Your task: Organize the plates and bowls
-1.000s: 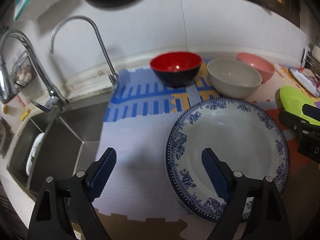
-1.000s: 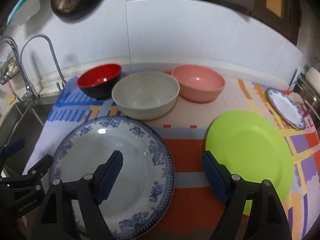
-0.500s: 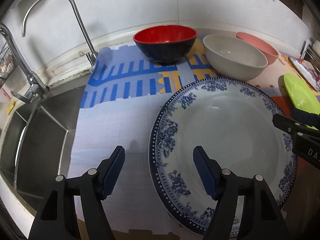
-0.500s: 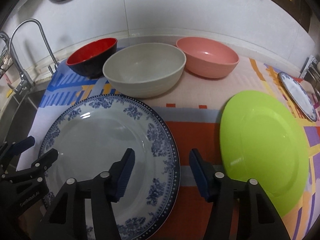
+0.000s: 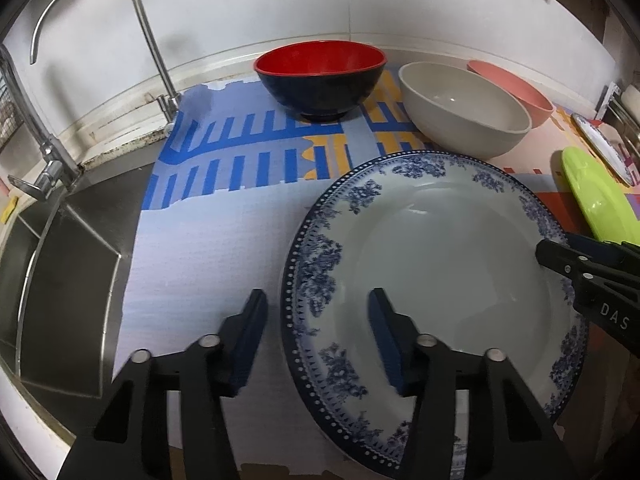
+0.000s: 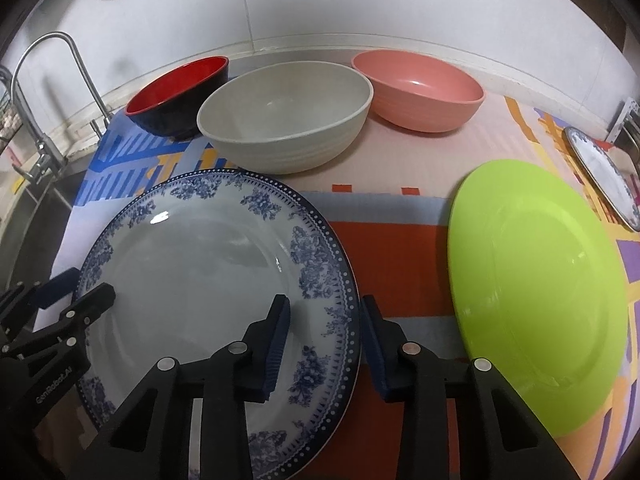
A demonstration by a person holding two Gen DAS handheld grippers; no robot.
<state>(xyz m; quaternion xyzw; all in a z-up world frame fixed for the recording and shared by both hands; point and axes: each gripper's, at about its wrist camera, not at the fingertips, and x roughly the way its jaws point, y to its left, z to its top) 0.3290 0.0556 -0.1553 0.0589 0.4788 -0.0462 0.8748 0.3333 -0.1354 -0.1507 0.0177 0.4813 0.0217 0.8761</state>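
1. A large blue-and-white plate (image 6: pixel 192 280) lies flat on a patterned mat (image 5: pixel 224 240), at about 8 o'clock in the right wrist view.
2. The left gripper (image 5: pixel 316 336) straddles the plate's left rim, jaws apart, one finger outside and one over the plate, clamping nothing.
3. The right gripper (image 6: pixel 324 340) straddles the opposite rim the same way, jaws partly open, holding nothing.
4. Progress looks early: nothing is stacked yet, every dish sits apart, and all sorting remains.
5. Three bowls stand in a row at 12 o'clock: a red-and-black bowl (image 6: pixel 180 96), a beige bowl (image 6: pixel 284 116), a pink bowl (image 6: pixel 420 92).
6. Three plates in all: the large one, a green plate (image 6: pixel 536 292) at 3 o'clock, and a small blue-patterned plate (image 6: pixel 604 172) at 2 o'clock
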